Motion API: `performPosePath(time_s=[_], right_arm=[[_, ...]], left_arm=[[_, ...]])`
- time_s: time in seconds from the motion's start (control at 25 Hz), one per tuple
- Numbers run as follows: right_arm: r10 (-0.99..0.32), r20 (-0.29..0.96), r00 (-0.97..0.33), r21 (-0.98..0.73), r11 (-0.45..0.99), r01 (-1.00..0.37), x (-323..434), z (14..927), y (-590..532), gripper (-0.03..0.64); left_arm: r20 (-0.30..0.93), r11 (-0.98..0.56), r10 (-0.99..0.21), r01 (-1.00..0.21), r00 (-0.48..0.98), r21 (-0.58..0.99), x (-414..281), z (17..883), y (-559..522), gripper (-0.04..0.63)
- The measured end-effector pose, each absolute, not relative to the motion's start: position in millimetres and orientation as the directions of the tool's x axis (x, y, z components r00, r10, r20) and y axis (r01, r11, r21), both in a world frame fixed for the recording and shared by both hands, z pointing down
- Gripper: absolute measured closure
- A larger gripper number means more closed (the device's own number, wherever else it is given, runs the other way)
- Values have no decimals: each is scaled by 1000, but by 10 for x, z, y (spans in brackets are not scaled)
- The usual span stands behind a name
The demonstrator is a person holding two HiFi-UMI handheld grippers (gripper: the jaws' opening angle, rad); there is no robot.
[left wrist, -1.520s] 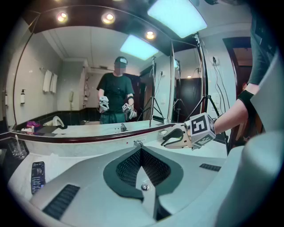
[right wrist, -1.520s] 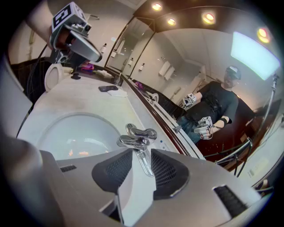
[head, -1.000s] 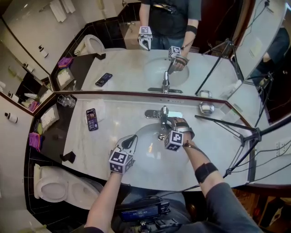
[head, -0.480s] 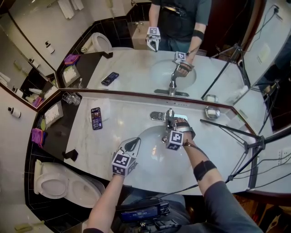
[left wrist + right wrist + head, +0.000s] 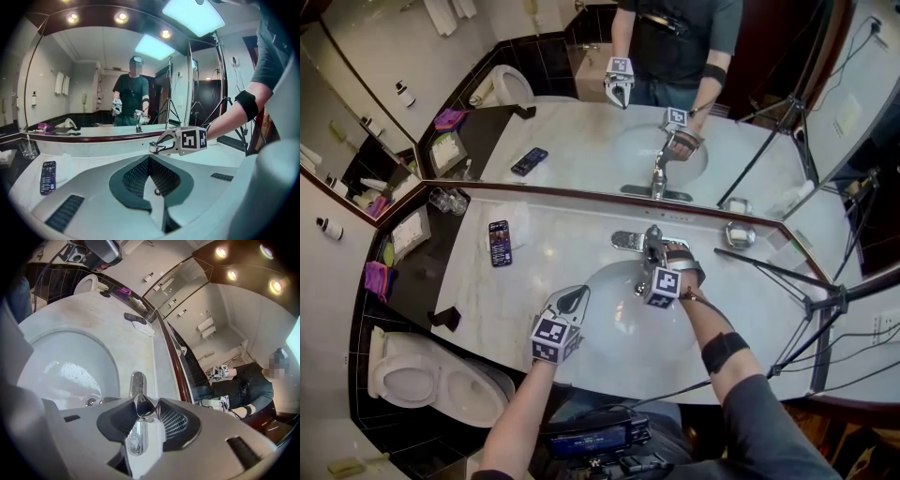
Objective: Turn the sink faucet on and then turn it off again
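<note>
Over sink (image 5: 614, 325): right tool (image 5: 655, 255), just closing, clamps faucet handle (image 5: 141, 404) (left tool (image 5: 574, 296) together, empty).

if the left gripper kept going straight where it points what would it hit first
Likely the far wall of the sink basin, just under the faucet; depth is hard to judge.

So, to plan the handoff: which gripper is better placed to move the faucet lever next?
Right. On the right gripper, the jaws have just been closing on the faucet lever between them. The left gripper is shut and empty over the near rim of the sink, away from that lever.
</note>
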State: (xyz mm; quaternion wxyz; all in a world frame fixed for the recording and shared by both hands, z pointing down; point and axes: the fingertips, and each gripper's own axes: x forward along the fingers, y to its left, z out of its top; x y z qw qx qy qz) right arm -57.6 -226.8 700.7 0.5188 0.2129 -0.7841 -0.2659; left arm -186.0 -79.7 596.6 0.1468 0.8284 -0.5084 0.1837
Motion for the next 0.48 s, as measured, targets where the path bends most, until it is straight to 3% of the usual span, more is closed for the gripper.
performPosePath(time_s=[0.48], right_arm=[[-626,675,-390,622,767,-157,-574,6917,-2473,448]], left_arm=[[454,-435,-788,-898,416,69,-1900,6013,-799,595]])
